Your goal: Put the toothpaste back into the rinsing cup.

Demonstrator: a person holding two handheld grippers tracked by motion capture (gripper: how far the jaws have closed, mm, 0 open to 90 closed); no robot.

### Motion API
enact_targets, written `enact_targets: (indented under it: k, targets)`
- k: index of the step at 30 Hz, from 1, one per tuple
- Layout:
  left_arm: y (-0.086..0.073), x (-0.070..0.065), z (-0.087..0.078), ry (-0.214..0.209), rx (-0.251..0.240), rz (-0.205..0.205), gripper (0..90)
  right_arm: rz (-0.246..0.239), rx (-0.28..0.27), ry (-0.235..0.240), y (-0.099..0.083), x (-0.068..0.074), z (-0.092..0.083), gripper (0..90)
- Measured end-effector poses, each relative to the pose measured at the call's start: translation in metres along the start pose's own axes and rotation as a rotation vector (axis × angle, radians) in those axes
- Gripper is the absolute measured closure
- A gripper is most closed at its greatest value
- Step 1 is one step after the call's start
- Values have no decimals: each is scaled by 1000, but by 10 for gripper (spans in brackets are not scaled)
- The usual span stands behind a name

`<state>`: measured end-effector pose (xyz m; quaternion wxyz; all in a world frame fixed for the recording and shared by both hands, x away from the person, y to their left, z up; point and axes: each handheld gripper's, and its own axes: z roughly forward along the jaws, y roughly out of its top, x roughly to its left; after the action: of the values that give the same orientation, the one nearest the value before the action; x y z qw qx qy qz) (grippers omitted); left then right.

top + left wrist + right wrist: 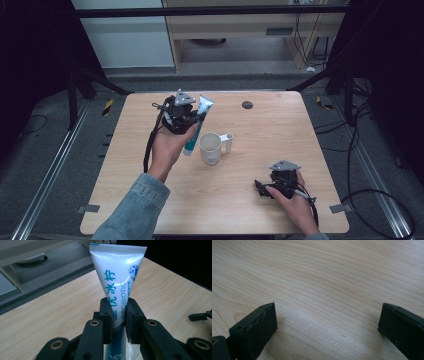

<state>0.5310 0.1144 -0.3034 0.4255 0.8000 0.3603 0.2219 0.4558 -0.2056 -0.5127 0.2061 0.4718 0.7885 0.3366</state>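
While the left gripper [118, 315] pinches a white-and-teal tube [117, 277] beside the white mug [210, 148], whose inside looks bare, the right gripper [327, 325] rests on the table [270, 130], jaws spread

Toothpaste tube [196, 129] held above table [260, 210] centre, clamped in left gripper [192, 120], just left of mug [211, 148]. Right gripper [262, 189] resting near front right corner, well apart from mug. Round knob [247, 105] near far edge.
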Motion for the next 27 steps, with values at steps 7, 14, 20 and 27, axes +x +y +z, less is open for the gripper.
enact_targets:
  k: [7, 14, 20, 27]
  targets:
    - [8, -4, 0, 0, -21, 0, 773, -1, 0, 0, 0, 0, 0, 21]
    - [13, -7, 0, -2, -41, -1, 773, 0, 0, 1, 0, 0, 0, 21]
    - [16, -10, 4, -6, -67, -15, 773, 0, 0, 1, 0, 0, 0, 21]
    - [21, -12, 6, 1, -94, -15, 773, -1, 0, 1, 0, 0, 0, 21]
